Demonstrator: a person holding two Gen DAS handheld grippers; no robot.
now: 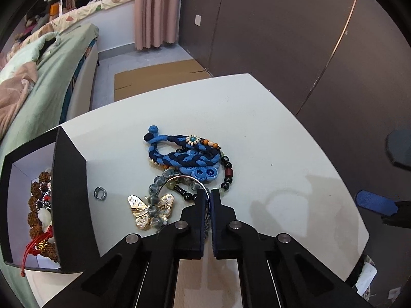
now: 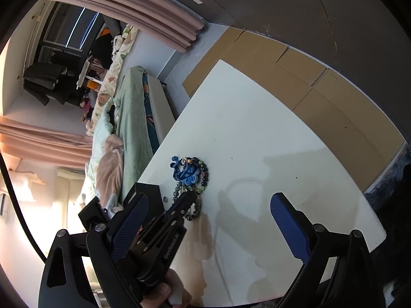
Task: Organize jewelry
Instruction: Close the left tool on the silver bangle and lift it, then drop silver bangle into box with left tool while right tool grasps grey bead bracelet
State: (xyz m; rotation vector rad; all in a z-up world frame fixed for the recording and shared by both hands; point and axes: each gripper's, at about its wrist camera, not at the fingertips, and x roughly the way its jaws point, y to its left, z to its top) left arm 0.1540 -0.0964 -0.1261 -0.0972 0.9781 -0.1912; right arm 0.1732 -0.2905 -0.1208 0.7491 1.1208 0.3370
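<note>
Left gripper [image 1: 208, 195], jaws pinched on silver bangle [image 1: 188, 178] atop the jewelry pile [image 1: 190, 164]: pickup step; next, presumably, lift toward black box [image 1: 72, 192].

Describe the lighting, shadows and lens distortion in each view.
Left wrist view: even light, sharp focus on the jewelry pile, table edges bowed by the fisheye, faint gripper shadows. Right wrist view: warm glare washes out the lower left, long gripper shadows cross the table, dark rounded corners frame both views.

Home bedroom — bed [image 1: 46, 82], pink curtains [image 1: 156, 10]
</note>
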